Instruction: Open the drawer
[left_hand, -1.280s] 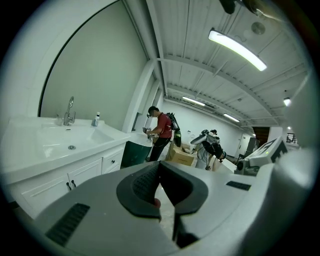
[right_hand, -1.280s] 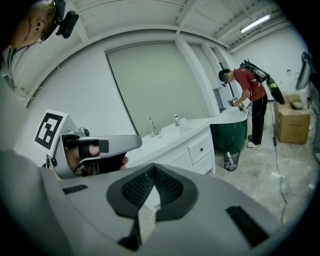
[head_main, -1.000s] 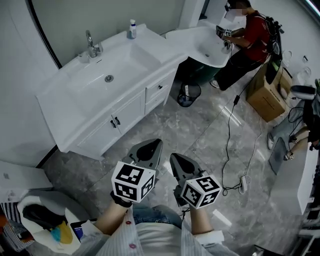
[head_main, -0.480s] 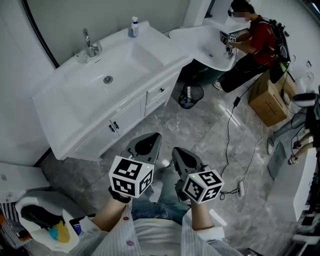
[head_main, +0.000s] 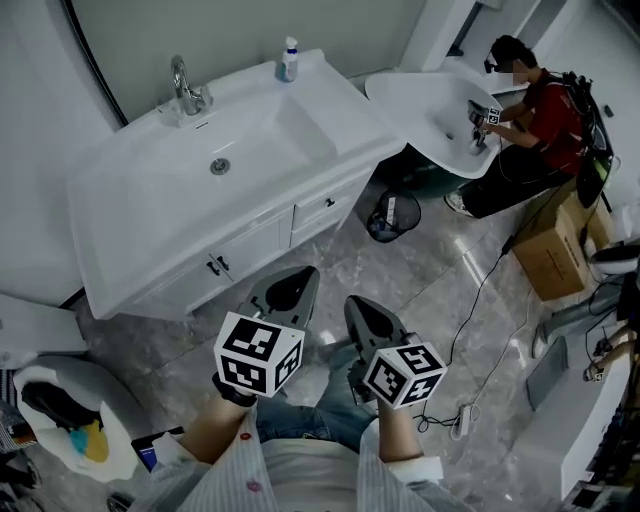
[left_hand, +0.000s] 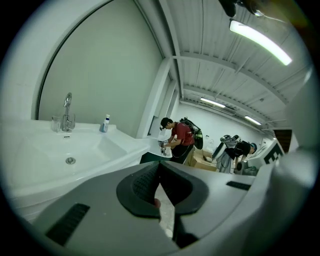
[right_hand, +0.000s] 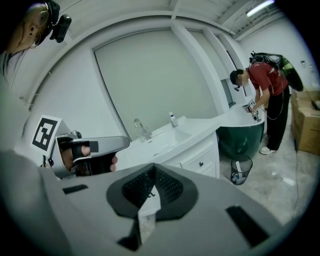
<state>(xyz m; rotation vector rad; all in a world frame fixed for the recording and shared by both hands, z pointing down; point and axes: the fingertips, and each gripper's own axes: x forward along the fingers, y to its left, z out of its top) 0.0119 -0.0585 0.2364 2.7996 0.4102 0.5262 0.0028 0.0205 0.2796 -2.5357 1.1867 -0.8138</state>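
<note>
You are holding the left gripper (head_main: 291, 285) and right gripper (head_main: 366, 317) side by side, jaws pressed together, nothing between them. The drawer (head_main: 322, 207) is sitting closed at the white vanity's (head_main: 140, 205) right end, well apart.

The person holds the left gripper (head_main: 292, 290) and the right gripper (head_main: 368, 318) side by side, close together but not touching, each angled forward and slightly downward. Both jaw pairs are closed (nothing is gripped between them).
</note>
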